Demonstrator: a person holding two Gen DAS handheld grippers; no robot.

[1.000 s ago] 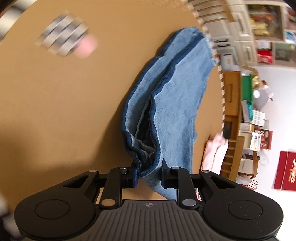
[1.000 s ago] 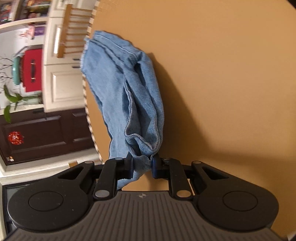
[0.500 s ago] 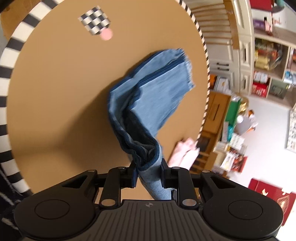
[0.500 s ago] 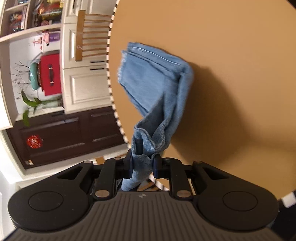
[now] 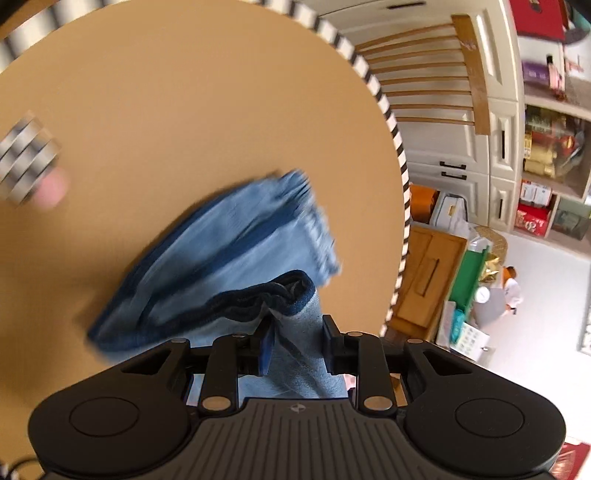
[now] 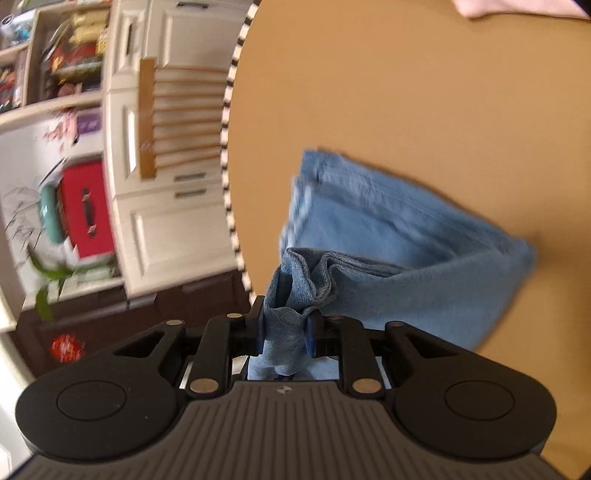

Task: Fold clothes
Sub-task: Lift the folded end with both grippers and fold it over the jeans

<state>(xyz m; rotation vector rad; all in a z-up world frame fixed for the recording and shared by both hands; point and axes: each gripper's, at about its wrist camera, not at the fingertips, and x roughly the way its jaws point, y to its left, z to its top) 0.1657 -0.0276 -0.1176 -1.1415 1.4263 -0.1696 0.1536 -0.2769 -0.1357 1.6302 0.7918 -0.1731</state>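
Since a second ago both grippers have carried the near end of the jeans [image 5: 236, 251] over the far end, which lies mid-frame on the table [image 5: 184, 92]; the fold looks close to laid. The left gripper [image 5: 295, 339] is opening: denim sits between its jaws, and blur hides whether the pads touch it. The right gripper [image 6: 284, 328] is clamped on a bunched hem. A checkered marker [image 5: 27, 162] sits at left edge, a pink cloth [image 6: 517, 7] at upper right, both well apart. Nothing stands in the way.
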